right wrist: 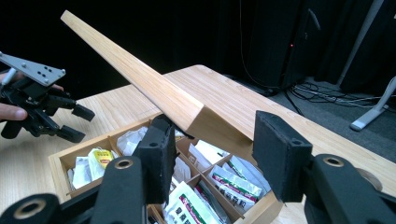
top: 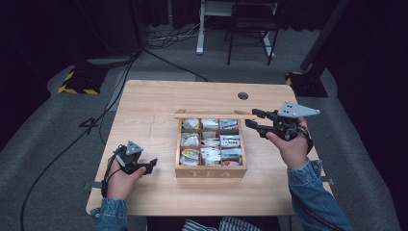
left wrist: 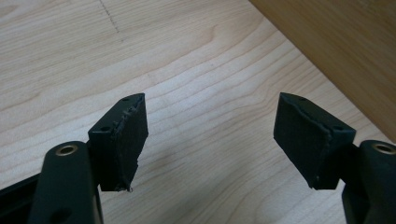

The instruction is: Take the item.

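One hinged light-wood lid stands raised over compartmented wooden tea box, mid-table, long axis crosswise. Right gripper clamps lid's right end. Left gripper gapes empty, left of box.

The print on the tea packets is too small to be read in the high view. In the right gripper view, the near corner of the tea box is cut off by the lower edge, and part of the lid is hidden behind a black jaw. In the left gripper view, the box wall is cut off by the picture's edge.
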A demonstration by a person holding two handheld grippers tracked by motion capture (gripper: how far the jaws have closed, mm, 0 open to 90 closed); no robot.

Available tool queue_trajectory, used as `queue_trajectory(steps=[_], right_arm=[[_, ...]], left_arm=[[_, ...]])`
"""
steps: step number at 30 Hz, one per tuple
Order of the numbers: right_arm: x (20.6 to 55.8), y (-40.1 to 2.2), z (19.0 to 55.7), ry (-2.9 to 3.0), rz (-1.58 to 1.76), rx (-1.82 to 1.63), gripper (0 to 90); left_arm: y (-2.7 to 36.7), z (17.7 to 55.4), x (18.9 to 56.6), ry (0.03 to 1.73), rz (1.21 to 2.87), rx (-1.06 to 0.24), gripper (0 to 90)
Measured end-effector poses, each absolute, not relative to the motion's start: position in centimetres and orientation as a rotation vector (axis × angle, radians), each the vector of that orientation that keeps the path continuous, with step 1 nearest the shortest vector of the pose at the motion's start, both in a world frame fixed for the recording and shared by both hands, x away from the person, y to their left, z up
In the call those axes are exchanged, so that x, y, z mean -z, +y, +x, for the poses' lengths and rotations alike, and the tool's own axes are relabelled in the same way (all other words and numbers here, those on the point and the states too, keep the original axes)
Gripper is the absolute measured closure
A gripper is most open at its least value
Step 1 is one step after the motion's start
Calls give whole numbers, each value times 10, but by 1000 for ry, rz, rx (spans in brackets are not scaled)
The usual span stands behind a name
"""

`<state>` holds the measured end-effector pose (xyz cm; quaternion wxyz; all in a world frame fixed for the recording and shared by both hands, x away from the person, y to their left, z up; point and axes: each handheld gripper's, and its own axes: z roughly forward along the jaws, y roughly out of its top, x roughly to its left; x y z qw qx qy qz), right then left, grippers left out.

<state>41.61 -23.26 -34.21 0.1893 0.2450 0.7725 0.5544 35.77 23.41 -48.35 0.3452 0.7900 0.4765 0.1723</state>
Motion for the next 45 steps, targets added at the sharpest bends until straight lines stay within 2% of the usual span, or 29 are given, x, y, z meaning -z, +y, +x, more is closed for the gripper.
queue_trajectory(steps=[12, 14, 15, 24, 35, 45], right_arm=[[343, -234, 416, 2175, 693, -1564, 504], [343, -234, 416, 2175, 697, -1570, 504], [343, -233, 416, 2173, 699, -1567, 505], [342, -234, 417, 2173, 695, -1571, 506], [341, -234, 418, 2171, 689, -1571, 508], [341, -234, 419, 2171, 692, -1574, 507]], left_arm=[[218, 352, 453, 1104, 2029, -445, 277], [215, 350, 448, 1077, 2021, -420, 279], [214, 348, 445, 1062, 2013, -400, 311], [202, 339, 422, 940, 1977, -346, 308], [162, 347, 403, 738, 2057, -271, 314], [131, 354, 398, 655, 2106, -249, 301]])
